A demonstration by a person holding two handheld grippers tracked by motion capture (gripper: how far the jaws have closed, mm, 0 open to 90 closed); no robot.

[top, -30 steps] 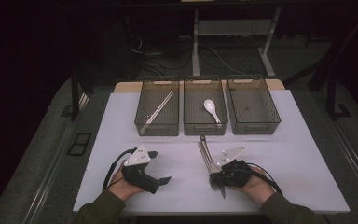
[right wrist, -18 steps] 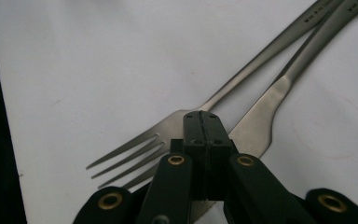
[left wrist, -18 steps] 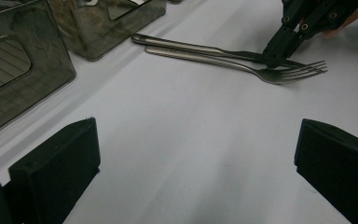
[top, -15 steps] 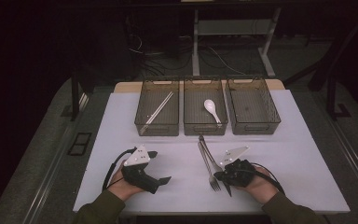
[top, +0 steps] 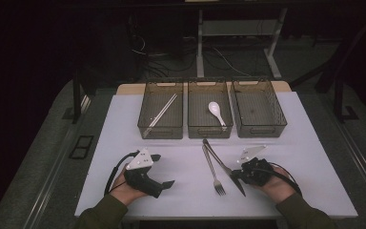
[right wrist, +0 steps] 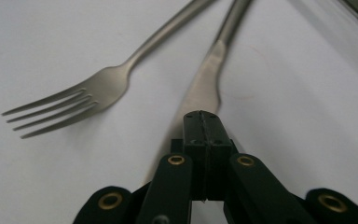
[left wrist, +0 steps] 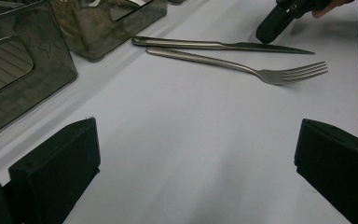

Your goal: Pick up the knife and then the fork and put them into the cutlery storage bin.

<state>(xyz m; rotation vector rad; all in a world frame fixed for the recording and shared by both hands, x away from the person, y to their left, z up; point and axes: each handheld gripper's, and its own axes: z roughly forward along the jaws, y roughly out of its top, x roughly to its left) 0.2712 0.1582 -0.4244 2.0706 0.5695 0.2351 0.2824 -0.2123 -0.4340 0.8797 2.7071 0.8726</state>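
Two black grippers work at a white-covered table (top: 124, 124), and the scene reads from left to right. At the near left, the left gripper (top: 164, 170) rests on the table with its jaws spread wide and nothing between them; it lies well apart from the cutlery.

Along the far edge stand three dark see-through plastic bins. The left bin (top: 147, 110) holds a pair of pale chopsticks (top: 164, 110), the middle bin (top: 193, 112) holds a white ceramic spoon (top: 216, 111), and the right bin (top: 276, 109) looks empty.

Near the middle, a silver metal fork (top: 212, 168) lies with its tines toward the person. Just to its right lies a silver metal table knife (top: 225, 167), handle far, its handle end touching or nearly touching the fork's.

At the near right, the right gripper (top: 235, 174) sits at the knife's blade with its jaws pressed together. In the right gripper view the jaws meet over the blade (right wrist: 204, 88), but whether they pinch it or only press on it I cannot tell.

The step in hand appears to be taking up the knife for sorting. The next move likely calls for a firm hold on the thin, flat blade, a lift clear of the fork, then carrying it far to the right bin.
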